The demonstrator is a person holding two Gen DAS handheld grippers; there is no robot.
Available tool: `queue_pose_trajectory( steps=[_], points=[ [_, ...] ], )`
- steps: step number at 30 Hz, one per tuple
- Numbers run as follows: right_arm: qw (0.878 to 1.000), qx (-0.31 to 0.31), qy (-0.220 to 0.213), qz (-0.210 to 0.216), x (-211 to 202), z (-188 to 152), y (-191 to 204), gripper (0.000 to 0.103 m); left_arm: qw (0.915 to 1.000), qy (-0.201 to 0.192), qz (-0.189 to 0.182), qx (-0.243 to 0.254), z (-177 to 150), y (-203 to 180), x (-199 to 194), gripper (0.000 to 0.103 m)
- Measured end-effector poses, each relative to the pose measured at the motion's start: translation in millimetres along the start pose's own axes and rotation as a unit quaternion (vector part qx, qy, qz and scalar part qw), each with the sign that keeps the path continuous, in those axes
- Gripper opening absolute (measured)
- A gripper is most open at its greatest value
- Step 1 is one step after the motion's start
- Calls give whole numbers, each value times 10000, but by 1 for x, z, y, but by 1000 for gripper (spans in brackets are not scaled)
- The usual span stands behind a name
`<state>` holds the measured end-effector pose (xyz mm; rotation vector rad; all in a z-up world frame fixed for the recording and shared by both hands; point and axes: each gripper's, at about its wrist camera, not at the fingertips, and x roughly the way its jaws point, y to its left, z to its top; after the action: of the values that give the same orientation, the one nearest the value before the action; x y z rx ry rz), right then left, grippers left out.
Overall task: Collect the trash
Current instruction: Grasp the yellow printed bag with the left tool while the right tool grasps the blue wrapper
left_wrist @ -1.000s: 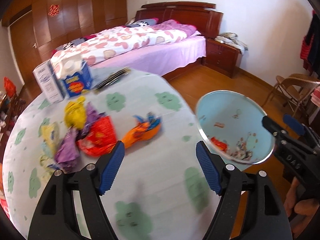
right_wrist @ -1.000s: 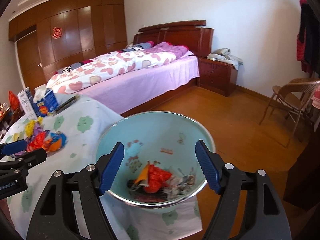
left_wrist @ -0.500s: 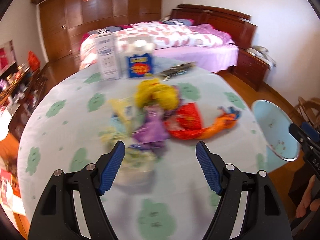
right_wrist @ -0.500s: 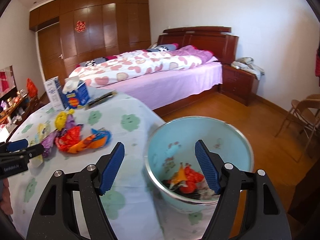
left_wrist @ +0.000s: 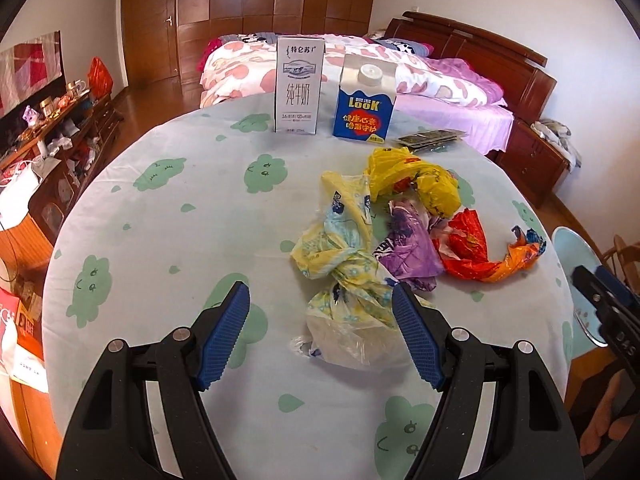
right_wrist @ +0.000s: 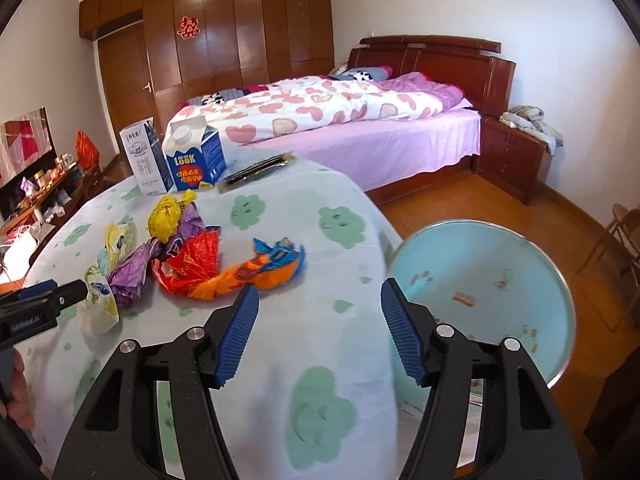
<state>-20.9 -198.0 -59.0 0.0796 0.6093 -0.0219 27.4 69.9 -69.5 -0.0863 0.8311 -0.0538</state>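
A heap of crumpled trash lies on the round table: a pale yellow-and-blue plastic bag, a yellow bag, a purple wrapper, a red wrapper and an orange-blue wrapper. My left gripper is open just over the near end of the pale bag, whose clear tail lies by the right finger without being pinched. My right gripper hovers over bare cloth at the table's edge; its jaws are closing with nothing between them. The orange-blue wrapper lies just beyond its left finger. The light blue bin stands on the floor to its right.
A white milk carton, a blue LOOK carton and dark sachets stand at the table's far side. Beyond are a bed and a nightstand. A cluttered sideboard runs along the left, and a folding chair stands at the right.
My left gripper swung from beside the bin over to the trash heap. The right gripper swung left from above the bin to the table's edge, and its jaws narrowed a little.
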Motion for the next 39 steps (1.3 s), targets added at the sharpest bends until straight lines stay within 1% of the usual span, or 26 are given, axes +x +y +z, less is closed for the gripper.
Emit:
queue_pose_trajectory(
  steps=[3, 5, 8, 10, 12, 13, 14, 16, 17, 18, 19, 20, 21, 22, 23, 26, 28, 29, 30, 31, 34, 36, 39],
  points=[
    [9998, 63, 195, 69, 17, 7, 13, 63, 10000, 45, -30, -32, 3, 0, 8, 72],
    [9996, 125, 240, 79, 22, 12, 13, 62, 10000, 65, -34, -46, 6, 1, 13, 72],
    [9992, 214, 347, -12, 35, 18, 18, 62, 9998, 91, -51, -174, 13, 6, 20, 72],
    [9984, 281, 499, -36, 47, 20, 21, 61, 9996, 110, -68, -243, 19, 9, 25, 72],
    [9970, 395, 665, 51, 56, 22, 22, 61, 9994, 142, -133, -286, 22, 11, 28, 72],
    [9955, 481, 802, 171, 61, 22, 22, 60, 9993, 145, -148, -302, 24, 12, 29, 72],
    [9955, 481, 802, 171, 61, 22, 22, 56, 9994, 160, -117, -288, 24, 13, 32, 72],
    [9940, 533, 925, 244, 66, 23, 20, 51, 9993, 202, -88, -293, 24, 16, 37, 71],
    [9947, 492, 875, 209, 66, 23, 22, 46, 9992, 234, -96, -317, 23, 18, 40, 71],
    [9949, 449, 878, 225, 67, 23, 22, 44, 9990, 254, -128, -338, 22, 20, 42, 69],
    [9949, 426, 884, 244, 67, 22, 22, 35, 9988, 281, -189, -350, 22, 21, 45, 64],
    [9948, 419, 888, 288, 66, 21, 21, 33, 9985, 312, -268, -349, 21, 22, 46, 61],
    [9947, 423, 883, 301, 68, 21, 20, 32, 9983, 328, -347, -342, 21, 22, 47, 56],
    [9949, 423, 847, 347, 64, 20, 18, 31, 9982, 317, -383, -330, 21, 22, 46, 50],
    [9950, 421, 830, 361, 64, 20, 18, 29, 9983, 288, -416, -288, 21, 21, 45, 47],
    [9966, 380, 628, 381, 53, 22, 15, 27, 9989, 210, -372, -195, 21, 19, 43, 42],
    [9981, 321, 409, 342, 38, 23, 11, 26, 9988, 201, -402, -218, 20, 20, 42, 39],
    [9982, 315, 380, 336, 36, 24, 10, 26, 9987, 192, -410, -223, 21, 20, 42, 38],
    [9986, 304, 282, 329, 28, 24, 7, 26, 9988, 176, -405, -221, 21, 20, 41, 36],
    [9988, 304, 170, 340, 19, 24, 1, 26, 9989, 146, -384, -208, 21, 20, 39, 31],
    [9990, 324, 7, 322, 6, 26, -8, 26, 9992, 42, -358, -187, 21, 21, 29, 23],
    [9989, 361, -151, 264, -6, 27, -17, 26, 9993, -41, -340, -136, 22, 21, 20, 13],
    [9982, 447, -352, 190, -19, 28, -24, 26, 9994, -162, -284, -63, 22, 21, 6, 12]
  ],
)
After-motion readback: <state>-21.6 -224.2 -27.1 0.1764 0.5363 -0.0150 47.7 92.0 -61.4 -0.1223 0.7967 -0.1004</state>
